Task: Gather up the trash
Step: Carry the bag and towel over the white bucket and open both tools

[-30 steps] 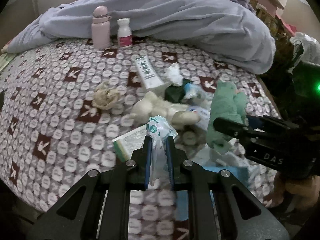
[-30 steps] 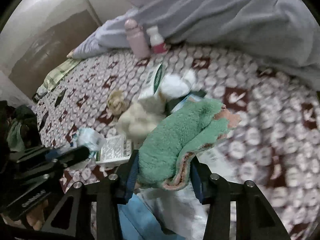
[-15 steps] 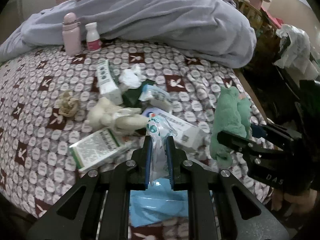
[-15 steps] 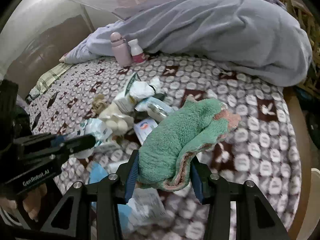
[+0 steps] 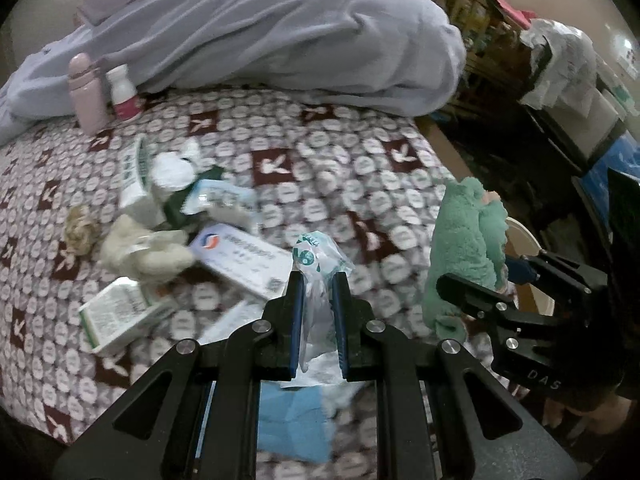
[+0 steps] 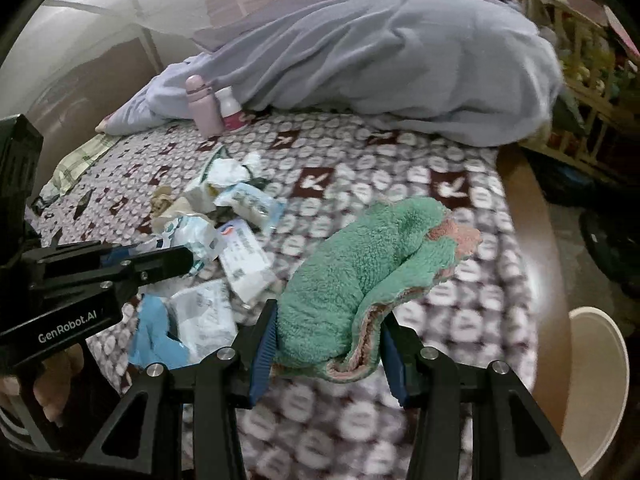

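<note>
Carrying two catches clear of the littered bed

Pinching a crumpled clear plastic wrapper with green print (image 5: 316, 276), the left claw (image 5: 317, 280) is nearly pressed together, the wrapper standing up between its pads. Just beside it, the right claw (image 6: 328, 344) clamps a fluffy green towel with pink trim (image 6: 372, 276), whose long axis runs forward past the tips. Below both lies the patterned maroon-and-white bedspread (image 5: 328, 168), where the remaining litter heaps to the left: a white medicine box with blue-red logo (image 5: 244, 258) and a green-and-white carton (image 5: 120, 312). That pile sits nearer the left claw; no bin is visible, so the drop-off direction is uncertain
</note>
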The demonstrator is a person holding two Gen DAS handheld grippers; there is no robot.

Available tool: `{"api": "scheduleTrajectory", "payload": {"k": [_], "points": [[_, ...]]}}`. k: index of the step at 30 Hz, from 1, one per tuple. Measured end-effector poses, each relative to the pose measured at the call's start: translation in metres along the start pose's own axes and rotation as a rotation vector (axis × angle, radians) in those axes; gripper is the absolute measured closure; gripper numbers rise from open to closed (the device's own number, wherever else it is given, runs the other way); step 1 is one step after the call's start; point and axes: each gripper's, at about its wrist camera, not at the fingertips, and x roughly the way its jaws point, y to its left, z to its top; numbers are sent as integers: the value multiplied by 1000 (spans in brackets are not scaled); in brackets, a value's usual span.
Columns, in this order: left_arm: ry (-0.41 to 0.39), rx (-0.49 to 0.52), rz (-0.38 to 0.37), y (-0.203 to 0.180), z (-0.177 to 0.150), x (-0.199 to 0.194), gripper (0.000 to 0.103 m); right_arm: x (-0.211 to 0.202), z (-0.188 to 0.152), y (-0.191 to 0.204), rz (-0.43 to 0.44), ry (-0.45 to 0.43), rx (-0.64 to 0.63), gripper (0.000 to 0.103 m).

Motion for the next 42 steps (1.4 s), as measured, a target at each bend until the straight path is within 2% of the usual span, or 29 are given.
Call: {"api": "scheduleTrajectory", "payload": {"k": [20, 33, 42], "points": [[70, 137, -109, -120, 15, 35, 91, -53, -47, -106, -159, -29, 148, 57], [128, 232, -198, -214, 20, 70, 91, -77, -102, -201, -299, 15, 291, 57], [156, 265, -228, -257, 21, 97, 91, -79, -126, -243, -333, 41, 370, 57]]}}
